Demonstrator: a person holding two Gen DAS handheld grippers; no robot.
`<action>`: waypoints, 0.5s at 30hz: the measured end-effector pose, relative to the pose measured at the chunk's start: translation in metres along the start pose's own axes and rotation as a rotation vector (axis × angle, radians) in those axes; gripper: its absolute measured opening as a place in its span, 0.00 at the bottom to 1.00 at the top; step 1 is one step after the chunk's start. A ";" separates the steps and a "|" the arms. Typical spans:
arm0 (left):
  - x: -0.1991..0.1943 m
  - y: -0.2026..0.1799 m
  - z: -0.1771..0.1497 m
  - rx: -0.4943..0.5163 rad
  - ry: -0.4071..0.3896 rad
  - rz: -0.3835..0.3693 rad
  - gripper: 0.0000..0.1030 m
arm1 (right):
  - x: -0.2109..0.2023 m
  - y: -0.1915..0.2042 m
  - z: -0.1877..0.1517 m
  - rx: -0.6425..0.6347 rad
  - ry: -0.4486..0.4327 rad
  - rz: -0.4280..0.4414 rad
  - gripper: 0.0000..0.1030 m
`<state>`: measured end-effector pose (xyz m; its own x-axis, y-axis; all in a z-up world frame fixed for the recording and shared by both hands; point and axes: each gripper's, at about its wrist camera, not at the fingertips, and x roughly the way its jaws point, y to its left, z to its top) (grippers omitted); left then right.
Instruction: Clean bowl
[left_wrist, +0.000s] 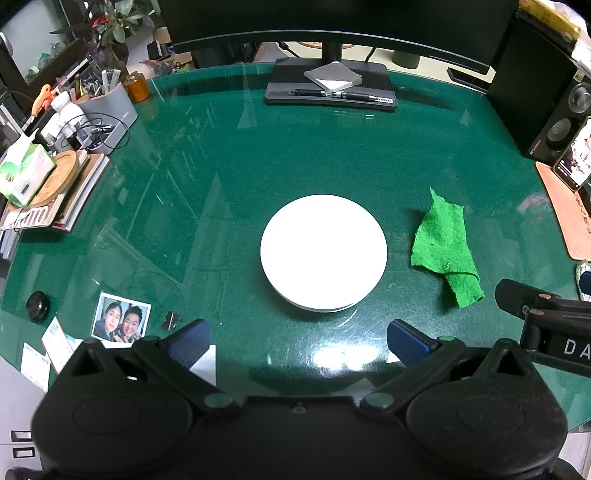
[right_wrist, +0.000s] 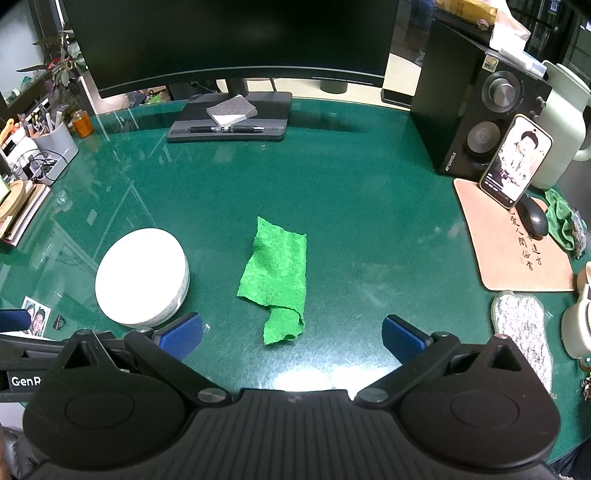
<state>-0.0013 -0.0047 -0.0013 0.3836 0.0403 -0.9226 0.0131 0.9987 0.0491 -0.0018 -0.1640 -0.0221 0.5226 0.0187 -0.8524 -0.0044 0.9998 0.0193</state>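
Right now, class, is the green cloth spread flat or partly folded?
Partly folded. The green cloth lies on the green desk, its near end doubled over and rumpled, the far part flatter. Nothing touches it.

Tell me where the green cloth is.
The green cloth lies flat on the green desk, just right of the white bowl, ahead of the open right gripper.

The bowl (left_wrist: 323, 252) is washed out to flat white, so its inside cannot be read. The monitor (right_wrist: 236, 37) runs off the top edge. The right tongs (left_wrist: 546, 317) are cut off by the frame's right edge in the left wrist view.
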 end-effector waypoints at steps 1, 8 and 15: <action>0.000 0.000 0.000 -0.001 0.000 0.000 0.99 | 0.000 0.000 0.000 0.000 0.000 0.000 1.00; -0.001 0.000 0.000 -0.001 0.000 -0.002 0.99 | 0.000 -0.001 -0.001 0.008 0.001 0.006 1.00; 0.000 0.001 -0.003 -0.020 0.004 -0.008 0.99 | 0.002 -0.003 -0.001 0.006 0.005 0.019 1.00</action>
<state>-0.0036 -0.0035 -0.0023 0.3798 0.0326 -0.9245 -0.0024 0.9994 0.0342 -0.0016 -0.1667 -0.0238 0.5179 0.0373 -0.8546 -0.0089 0.9992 0.0382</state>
